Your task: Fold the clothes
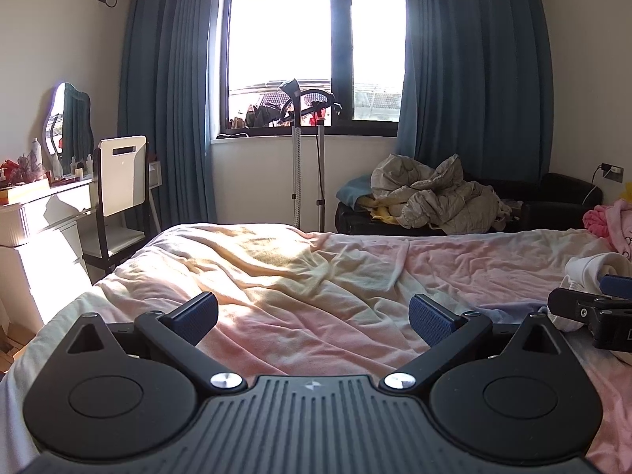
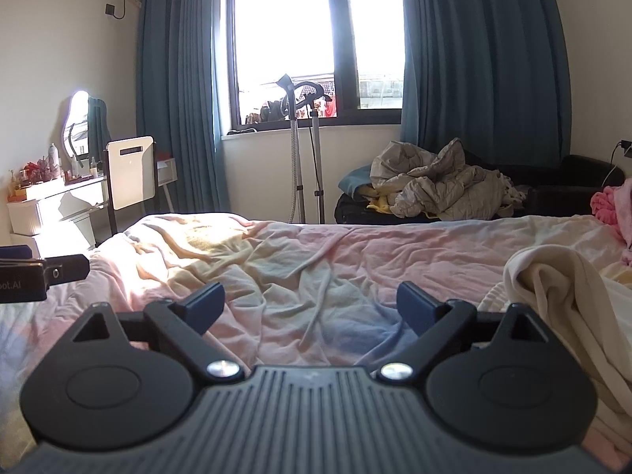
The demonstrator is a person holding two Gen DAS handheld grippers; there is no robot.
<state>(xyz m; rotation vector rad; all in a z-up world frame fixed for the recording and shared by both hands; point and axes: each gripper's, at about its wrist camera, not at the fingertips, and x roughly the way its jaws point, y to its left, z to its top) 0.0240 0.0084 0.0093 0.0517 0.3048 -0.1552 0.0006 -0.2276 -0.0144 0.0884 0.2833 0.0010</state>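
Observation:
A cream white garment (image 2: 561, 296) lies crumpled on the bed at the right, just right of my right gripper (image 2: 310, 302); part of it shows in the left wrist view (image 1: 592, 266). My right gripper is open and empty above the pink and yellow bedsheet (image 2: 316, 252). My left gripper (image 1: 314, 318) is open and empty over the sheet (image 1: 276, 272). Each gripper appears at the edge of the other's view, the right one (image 1: 592, 312) beside the garment and the left one (image 2: 39, 276).
Pink clothes (image 2: 616, 205) lie at the bed's far right. A grey quilt heap (image 2: 442, 181) sits on a dark sofa beyond the bed. A garment steamer stand (image 2: 304, 150) stands by the window. A dressing table and chair (image 2: 130, 173) are at the left.

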